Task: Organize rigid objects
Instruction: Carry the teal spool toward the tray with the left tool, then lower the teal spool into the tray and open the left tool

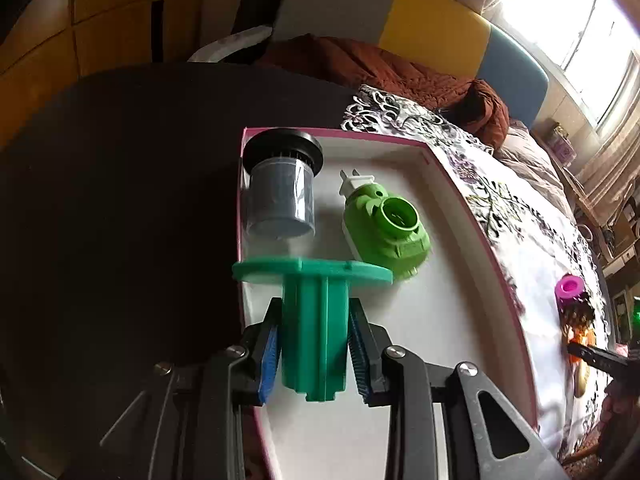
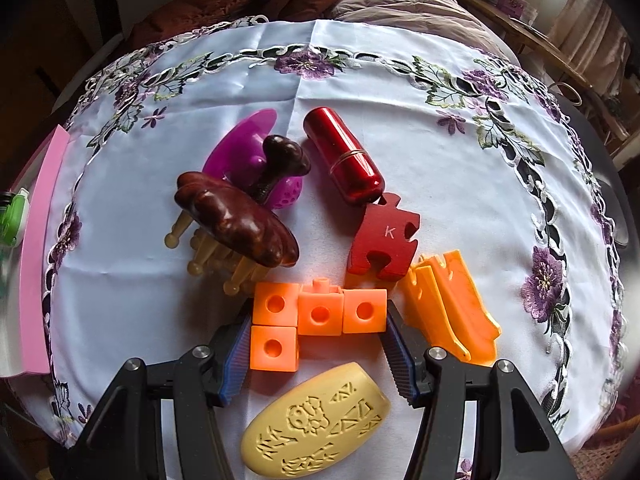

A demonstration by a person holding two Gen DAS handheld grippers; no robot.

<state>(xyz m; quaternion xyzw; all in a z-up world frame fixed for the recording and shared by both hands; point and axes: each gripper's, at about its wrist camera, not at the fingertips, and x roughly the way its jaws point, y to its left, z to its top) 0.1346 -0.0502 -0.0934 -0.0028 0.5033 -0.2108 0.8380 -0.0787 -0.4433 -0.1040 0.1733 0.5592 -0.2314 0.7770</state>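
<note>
Now the left hand-held gripper [image 1: 314, 354] is clamped on the green spool [image 1: 312, 312], poised above the pink-rimmed tray [image 1: 460, 184] for sorting. Across the desk [image 2: 360, 64], the right hand-held gripper [image 2: 316, 344] straddles the orange cube block [image 2: 312, 320], seemingly gripping it.

Box [image 1: 472, 208] floor bare right of plug-in [image 1: 384, 228] and jar [image 1: 280, 196].

Green flanged spool [image 1: 314, 320] held above pink-rimmed box [image 1: 472, 216], grey cup [image 1: 280, 200] and green plug-in [image 1: 384, 228] inside
</note>
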